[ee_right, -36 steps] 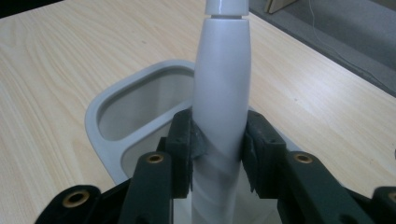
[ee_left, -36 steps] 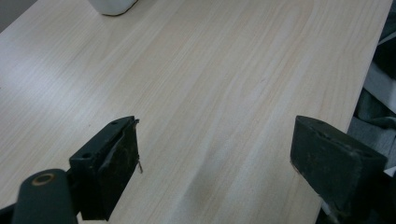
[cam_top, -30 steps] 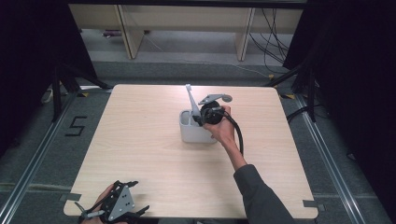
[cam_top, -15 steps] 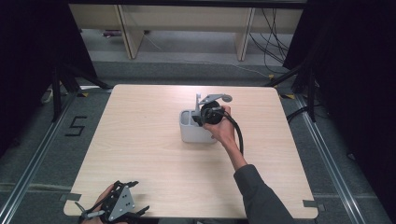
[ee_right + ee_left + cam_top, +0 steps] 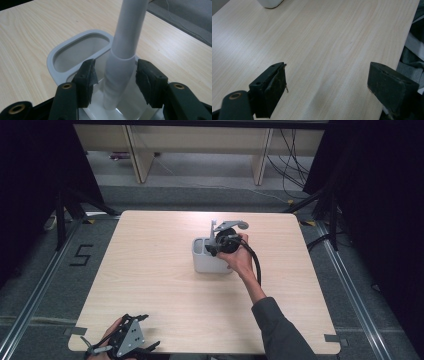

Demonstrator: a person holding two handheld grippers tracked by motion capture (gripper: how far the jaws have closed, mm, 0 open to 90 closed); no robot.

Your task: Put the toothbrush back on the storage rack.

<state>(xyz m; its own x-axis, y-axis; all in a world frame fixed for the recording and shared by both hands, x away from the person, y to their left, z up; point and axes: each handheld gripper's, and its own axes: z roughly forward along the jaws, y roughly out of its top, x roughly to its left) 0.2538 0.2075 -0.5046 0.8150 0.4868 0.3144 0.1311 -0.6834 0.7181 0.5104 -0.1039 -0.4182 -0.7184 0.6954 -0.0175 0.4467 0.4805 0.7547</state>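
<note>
A pale grey holder [image 5: 206, 264] with two compartments stands mid-table. A white tube-like handle [image 5: 125, 45] stands in its nearer compartment, leaning a little, and its top rises above the holder's rim [image 5: 53, 62]. My right gripper [image 5: 117, 75] reaches in over the holder [image 5: 214, 249]. Its jaws have just been opening, and the handle stands between the pads with a gap on each side. My left gripper [image 5: 327, 85] rests open at the table's near left corner [image 5: 144, 332], nothing between its jaws.
The light wooden table [image 5: 150, 270] ends close to my left gripper on the near side. The holder's base [image 5: 270, 3] shows far ahead of the left jaws. A black cable [image 5: 256, 265] trails from the right gripper along the forearm.
The handle stood tall and tilted left above the holder; now it stands lower and more upright inside it. The right hand dipped slightly with it. The left gripper has not moved.
</note>
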